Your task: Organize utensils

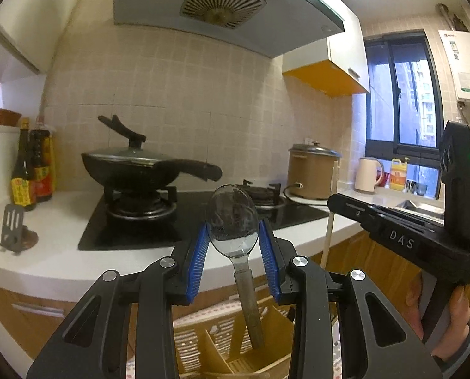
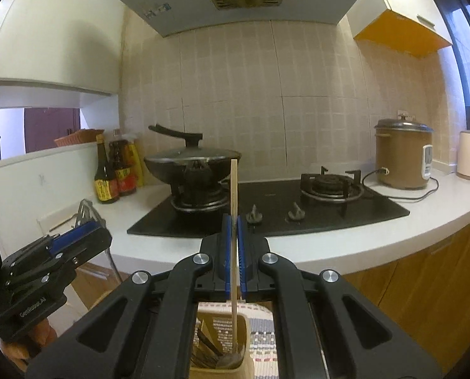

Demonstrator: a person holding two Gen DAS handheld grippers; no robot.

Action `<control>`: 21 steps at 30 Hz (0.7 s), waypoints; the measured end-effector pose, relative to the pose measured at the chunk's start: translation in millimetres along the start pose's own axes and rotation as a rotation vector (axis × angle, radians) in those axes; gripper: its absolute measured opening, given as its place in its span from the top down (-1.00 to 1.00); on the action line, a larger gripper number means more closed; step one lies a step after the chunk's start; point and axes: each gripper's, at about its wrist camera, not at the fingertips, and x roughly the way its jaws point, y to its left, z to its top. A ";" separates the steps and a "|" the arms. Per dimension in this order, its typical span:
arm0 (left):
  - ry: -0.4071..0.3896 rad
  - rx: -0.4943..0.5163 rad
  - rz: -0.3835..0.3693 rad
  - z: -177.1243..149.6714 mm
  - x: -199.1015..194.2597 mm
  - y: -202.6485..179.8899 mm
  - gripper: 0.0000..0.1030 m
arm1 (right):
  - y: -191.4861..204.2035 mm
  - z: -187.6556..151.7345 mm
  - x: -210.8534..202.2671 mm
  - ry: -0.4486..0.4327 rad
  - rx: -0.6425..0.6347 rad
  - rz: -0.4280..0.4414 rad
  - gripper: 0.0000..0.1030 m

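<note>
A white counter runs past the hob. Left gripper clamps a spoon, right gripper pinches a chopstick; both hang over the holder at six o'clock, not yet dropped in.

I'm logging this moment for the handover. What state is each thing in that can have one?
Left gripper: shut on the spoon, bowl up.
Right gripper: shut on an upright chopstick.
Holder: below both grippers, already has utensils in it.
Wok: lid on, on the left burner.
Right burner: bare, no flame.
Rice cooker: lid on, cord attached.
</note>
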 end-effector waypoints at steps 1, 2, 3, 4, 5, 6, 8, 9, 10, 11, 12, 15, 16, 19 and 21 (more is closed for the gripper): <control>0.004 0.004 0.000 -1.5 0.6 -0.5 0.39 | 0.4 -3.5 -1.2 0.006 -0.001 0.004 0.95; 0.007 0.008 0.001 -2.2 -0.2 -0.5 0.38 | 0.0 -5.4 -2.3 0.009 0.001 0.006 0.95; 0.014 0.013 -0.001 -3.4 -1.0 -0.7 0.38 | -0.5 -7.8 -4.4 0.014 0.006 0.007 0.94; 0.020 0.015 -0.005 -3.7 -2.5 -1.3 0.37 | -1.8 -10.0 -5.8 0.030 0.017 0.021 0.94; 0.025 0.015 -0.013 -3.8 -4.6 -1.8 0.30 | -2.5 -11.4 -6.2 0.049 0.027 0.038 0.93; 0.028 0.015 -0.022 -3.8 -7.2 -2.0 0.23 | -3.7 -12.6 -7.4 0.068 0.038 0.057 0.92; 0.022 0.020 -0.018 -1.9 -17.7 -3.2 0.06 | -4.9 -14.9 -13.9 0.085 0.050 0.068 0.91; 0.021 0.024 -0.022 -0.7 -22.8 -3.9 0.03 | -5.0 -15.7 -19.0 0.093 0.049 0.069 0.82; 0.022 0.026 -0.027 0.3 -27.4 -5.0 -0.04 | -4.5 -15.9 -23.4 0.098 0.047 0.069 0.73; 0.021 0.028 -0.034 1.6 -33.8 -5.8 -0.15 | -3.8 -16.1 -29.4 0.100 0.042 0.064 0.38; 0.019 0.031 -0.046 3.0 -41.5 -6.7 -0.21 | -2.4 -16.6 -39.4 0.086 0.034 0.055 -0.07; -0.006 0.038 -0.079 5.9 -70.5 -11.4 -0.39 | 4.2 -19.2 -69.5 0.052 0.001 0.036 -0.24; -0.010 0.040 -0.078 6.2 -82.3 -13.7 -0.44 | 5.6 -21.1 -78.6 0.056 0.001 0.043 -0.24; -0.012 0.053 -0.063 4.7 -107.1 -22.0 -0.49 | 11.0 -27.4 -104.7 0.056 -0.011 0.042 -0.24; -0.007 0.062 -0.040 1.5 -123.6 -27.6 -0.54 | 15.5 -32.6 -121.4 0.055 -0.024 0.032 -0.25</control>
